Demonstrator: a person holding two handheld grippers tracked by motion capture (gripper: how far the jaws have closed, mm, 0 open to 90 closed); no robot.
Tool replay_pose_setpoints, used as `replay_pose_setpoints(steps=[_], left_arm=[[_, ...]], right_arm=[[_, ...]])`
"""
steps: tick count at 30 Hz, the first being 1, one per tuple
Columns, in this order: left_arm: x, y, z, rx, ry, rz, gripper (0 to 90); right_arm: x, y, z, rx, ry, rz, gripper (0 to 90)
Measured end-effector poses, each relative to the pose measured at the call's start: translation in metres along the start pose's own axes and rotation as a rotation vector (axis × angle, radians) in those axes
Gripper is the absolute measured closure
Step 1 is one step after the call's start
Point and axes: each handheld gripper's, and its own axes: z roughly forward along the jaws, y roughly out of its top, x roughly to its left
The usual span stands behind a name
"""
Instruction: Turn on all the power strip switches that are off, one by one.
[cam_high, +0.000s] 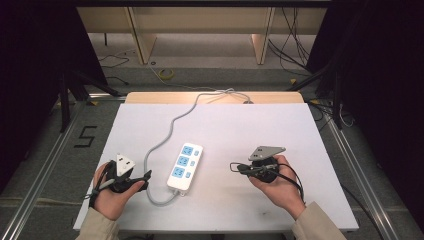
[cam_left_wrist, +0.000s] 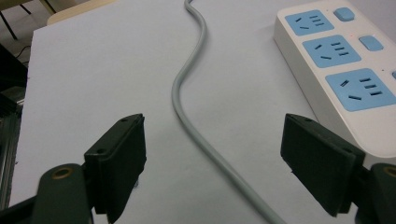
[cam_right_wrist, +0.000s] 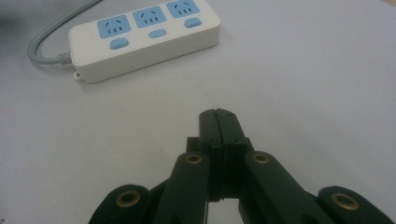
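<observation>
We held our left gripper (cam_high: 142, 176) low over the near-left of the counter (cam_high: 300, 200), its jaws spread wide and empty, the grey cable (cam_left_wrist: 187, 93) running between them untouched, as if lined up for a grab. Our right gripper (cam_right_wrist: 218, 116) rested near-right, jaws pressed fully together on nothing, pointing toward the power strip (cam_high: 185, 166). That strip lay flat between both grippers, sockets up, its cable looping off the counter's far edge.
</observation>
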Motion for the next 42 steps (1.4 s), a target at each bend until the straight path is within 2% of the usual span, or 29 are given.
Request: replay_pose_setpoints(steps=[42], left_arm=[[0.000, 0.000, -0.001, -0.001, 0.002, 0.002, 22.7]], right_arm=[[0.013, 0.019, 0.018, 0.035, 0.047, -0.029, 90.0]])
